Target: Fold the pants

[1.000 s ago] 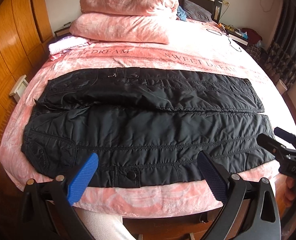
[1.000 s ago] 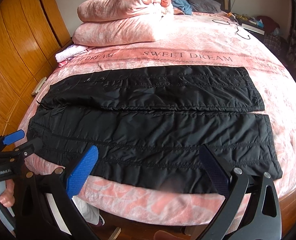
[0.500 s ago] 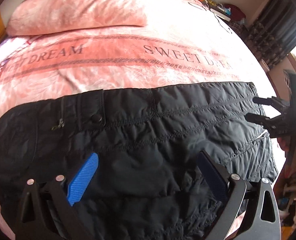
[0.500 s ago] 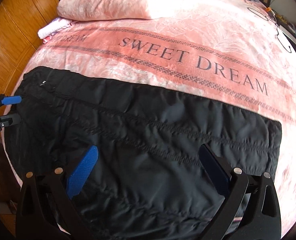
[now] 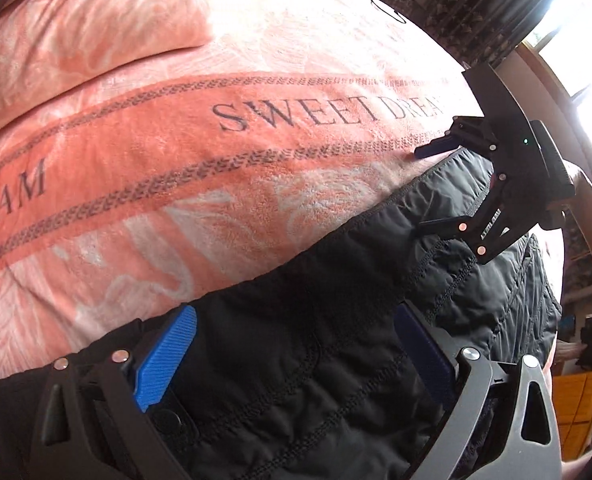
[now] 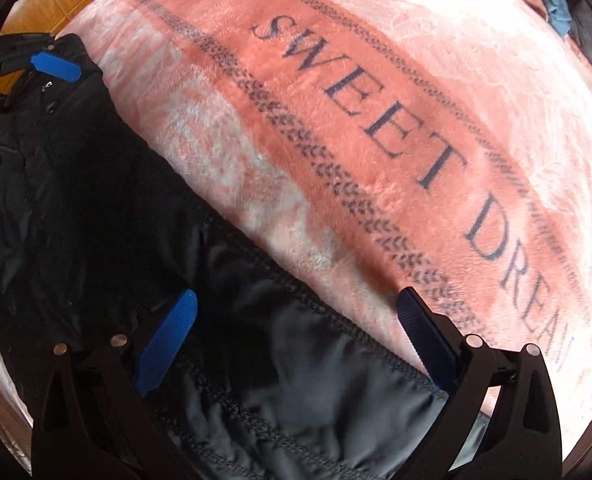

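Hovering low over the black quilted pants point(image 5: 336, 360), the left hand-held gripper point(image 5: 296, 352) has its blue pads spread wide, with fabric near the waist under them but nothing pinched. Along the same far edge, the right hand-held gripper point(image 6: 296, 328) points almost straight down near the hem; its jaws are just beginning to close, one pad over the pants and the other over the bed cover, and the pads do not yet press on anything. The pants lie stretched across the near side of the bed point(image 5: 176, 200), their far edge running along the pink cover just short of the woven band lettered SWEET DREAM point(image 6: 416, 140). Beyond that sit the pillows point(image 5: 76, 32).

My worry is the right side: straddling the edge as it does, it could catch the plush cover together with the hem, or nip only the slick top layer. Either would drag the bedding or let the quilted layers slide, leaving the fold skewed.
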A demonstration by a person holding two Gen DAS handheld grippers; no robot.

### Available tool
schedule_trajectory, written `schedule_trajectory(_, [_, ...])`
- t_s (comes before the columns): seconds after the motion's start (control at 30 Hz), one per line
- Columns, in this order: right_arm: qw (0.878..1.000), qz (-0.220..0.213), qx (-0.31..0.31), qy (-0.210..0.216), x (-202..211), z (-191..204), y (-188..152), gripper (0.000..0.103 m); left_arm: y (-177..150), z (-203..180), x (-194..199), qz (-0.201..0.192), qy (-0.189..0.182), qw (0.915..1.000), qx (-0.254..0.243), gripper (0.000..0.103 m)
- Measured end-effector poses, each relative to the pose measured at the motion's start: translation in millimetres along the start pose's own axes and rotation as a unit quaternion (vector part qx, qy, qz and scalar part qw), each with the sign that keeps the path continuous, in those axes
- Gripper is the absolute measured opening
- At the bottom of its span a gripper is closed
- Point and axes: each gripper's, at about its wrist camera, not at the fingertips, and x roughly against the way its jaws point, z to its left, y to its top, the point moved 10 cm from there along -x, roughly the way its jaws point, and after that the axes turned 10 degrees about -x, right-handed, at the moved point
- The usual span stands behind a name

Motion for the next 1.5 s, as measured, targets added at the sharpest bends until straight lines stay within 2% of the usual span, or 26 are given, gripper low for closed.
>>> schedule_trajectory(0.07, [1.000,-0.015,0.011,0.010,4,1,-2,0.076,2,3,-2,0.000,-0.007,1.0000,0.001,0.099])
schedule_trajectory(0.13, [0.999,-0.024,0.015,0.028,14,5,-8,0.028,3,6,-5,-0.003,-0.014,0.9999,0.003,0.099])
schedule_trajectory(0.2, [0.999,-0.021,0.027,0.038,20,10,-19,0.006,4,7,-6,-0.003,-0.022,0.9997,0.005,0.099])
schedule_trajectory(0.27, [0.998,-0.043,0.045,0.018,31,17,-23,0.004,7,6,-9,-0.005,-0.027,0.9996,0.000,0.099])
schedule_trajectory(0.37, [0.995,-0.086,0.057,0.013,57,26,-25,0.004,15,0,-10,-0.013,-0.040,0.9990,-0.013,0.099])
schedule_trajectory(0.53, [0.986,-0.149,0.063,0.051,110,36,-33,0.004,33,-23,-4,-0.024,-0.118,0.9918,-0.044,0.099])
schedule_trajectory(0.6, [0.983,-0.161,0.073,0.058,120,43,-34,0.004,36,-33,-3,-0.019,-0.138,0.9884,-0.060,0.099])
schedule_trajectory(0.7, [0.980,-0.174,0.078,0.059,133,51,-40,0.004,29,-53,-1,0.002,-0.190,0.9780,-0.085,0.099])
schedule_trajectory(0.73, [0.980,-0.176,0.076,0.056,133,50,-39,0.004,25,-58,0,0.006,-0.189,0.9771,-0.099,0.099])
schedule_trajectory(0.77, [0.980,-0.179,0.072,0.054,134,48,-39,0.004,21,-62,1,0.009,-0.182,0.9764,-0.115,0.097])
schedule_trajectory(0.8, [0.980,-0.181,0.065,0.054,133,47,-38,0.004,15,-63,0,0.016,-0.173,0.9762,-0.129,0.089])
schedule_trajectory(0.83, [0.980,-0.184,0.058,0.055,133,46,-38,0.004,9,-62,-2,0.027,-0.157,0.9774,-0.139,0.068])
schedule_trajectory(0.87, [0.980,-0.187,0.050,0.055,132,44,-36,0.004,2,-57,-6,0.039,-0.136,0.9792,-0.145,0.054])
schedule_trajectory(0.9, [0.979,-0.191,0.043,0.055,131,42,-34,0.004,-5,-52,-10,0.051,-0.117,0.9803,-0.150,0.030])
schedule_trajectory(0.93, [0.979,-0.193,0.035,0.059,131,42,-34,0.004,-10,-49,-11,0.057,-0.112,0.9806,-0.151,0.022])
schedule_trajectory(1.0, [0.978,-0.199,0.026,0.048,128,44,-31,0.004,-12,-48,-7,0.043,-0.096,0.9837,-0.146,0.018])
schedule_trajectory(1.1, [0.977,-0.211,0.007,0.032,134,45,-30,0.004,-5,-48,9,0.009,-0.048,0.9887,-0.142,0.016])
schedule_trajectory(1.17, [0.973,-0.231,-0.002,0.025,148,49,-34,0.004,1,-51,32,-0.030,0.006,0.9896,-0.141,0.016])
schedule_trajectory(1.2, [0.970,-0.243,-0.004,0.023,158,53,-38,0.004,2,-55,47,-0.050,0.037,0.9870,-0.148,0.016])
schedule_trajectory(1.27, [0.963,-0.267,-0.004,0.014,180,64,-51,0.004,-2,-74,77,-0.084,0.099,0.9784,-0.161,0.016])
schedule_trajectory(1.33, [0.957,-0.289,0.001,0.000,199,78,-72,0.004,-16,-99,100,-0.109,0.155,0.9657,-0.178,0.016])
schedule_trajectory(1.5, [0.953,-0.303,0.006,-0.032,207,125,-147,0.005,-75,-155,111,-0.117,0.274,0.9272,-0.227,0.016])
